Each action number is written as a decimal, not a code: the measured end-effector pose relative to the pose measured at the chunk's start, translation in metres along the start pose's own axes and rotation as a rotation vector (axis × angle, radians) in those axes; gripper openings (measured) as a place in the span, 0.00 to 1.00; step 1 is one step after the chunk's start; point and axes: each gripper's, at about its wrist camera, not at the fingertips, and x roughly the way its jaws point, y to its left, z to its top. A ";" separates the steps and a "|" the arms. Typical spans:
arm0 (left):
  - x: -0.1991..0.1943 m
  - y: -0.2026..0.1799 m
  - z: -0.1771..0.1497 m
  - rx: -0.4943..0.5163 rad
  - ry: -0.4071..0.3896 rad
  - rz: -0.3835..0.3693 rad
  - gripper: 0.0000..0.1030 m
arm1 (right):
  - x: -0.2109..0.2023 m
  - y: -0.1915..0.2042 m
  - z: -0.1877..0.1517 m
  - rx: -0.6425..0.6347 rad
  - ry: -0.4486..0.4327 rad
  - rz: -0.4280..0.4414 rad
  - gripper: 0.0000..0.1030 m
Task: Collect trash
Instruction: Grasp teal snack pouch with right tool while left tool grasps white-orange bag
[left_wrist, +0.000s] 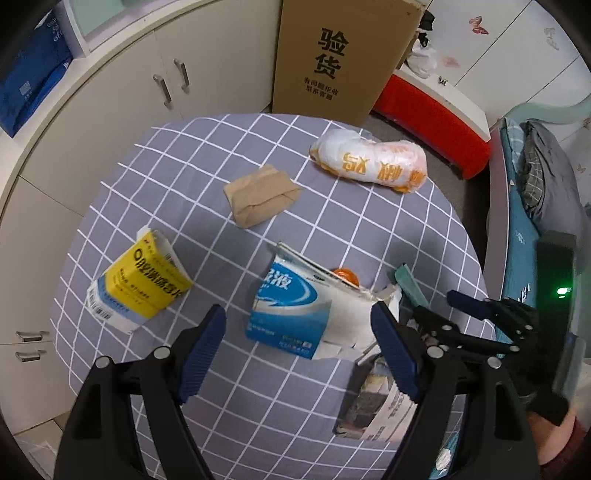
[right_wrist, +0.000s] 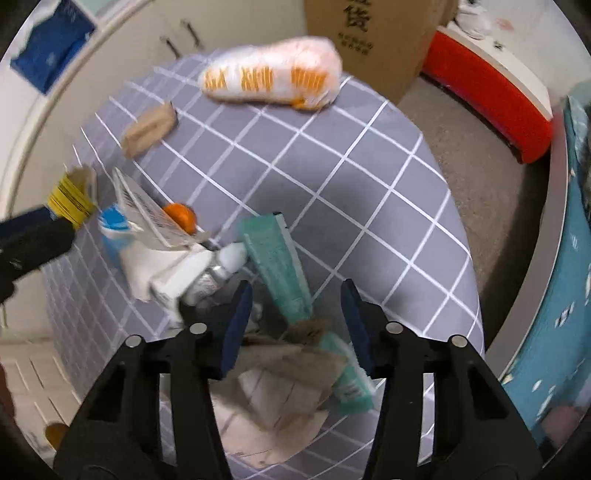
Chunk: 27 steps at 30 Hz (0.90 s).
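Observation:
Trash lies on a round table under a grey checked cloth (left_wrist: 177, 158). It includes a torn yellow and white box (left_wrist: 136, 288), a brown paper packet (left_wrist: 262, 195) and a white and orange plastic bag (left_wrist: 369, 158). My left gripper (left_wrist: 299, 314) stands open above a torn blue and white box (left_wrist: 288, 295), which has an orange cap (left_wrist: 345, 277) behind it. My right gripper (right_wrist: 295, 291) is open over a long teal carton (right_wrist: 277, 258) and crumpled brown paper (right_wrist: 288, 362). The carton lies between its pads without touching them.
A tall cardboard box (left_wrist: 340, 55) stands behind the table, with a red bench (left_wrist: 432, 122) to its right. White cupboards (left_wrist: 110, 110) curve along the left and a bed (left_wrist: 535, 203) runs along the right. A white slatted crate (right_wrist: 37, 376) sits low at the left.

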 end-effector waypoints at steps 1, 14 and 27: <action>0.003 -0.001 0.002 0.001 0.007 0.004 0.77 | 0.003 -0.001 0.002 -0.003 0.005 0.007 0.45; 0.018 -0.042 0.042 0.113 -0.003 0.000 0.77 | -0.006 -0.053 0.007 0.124 -0.067 0.079 0.24; 0.065 -0.118 0.092 0.534 -0.058 0.094 0.77 | -0.017 -0.106 0.025 0.416 -0.144 0.251 0.24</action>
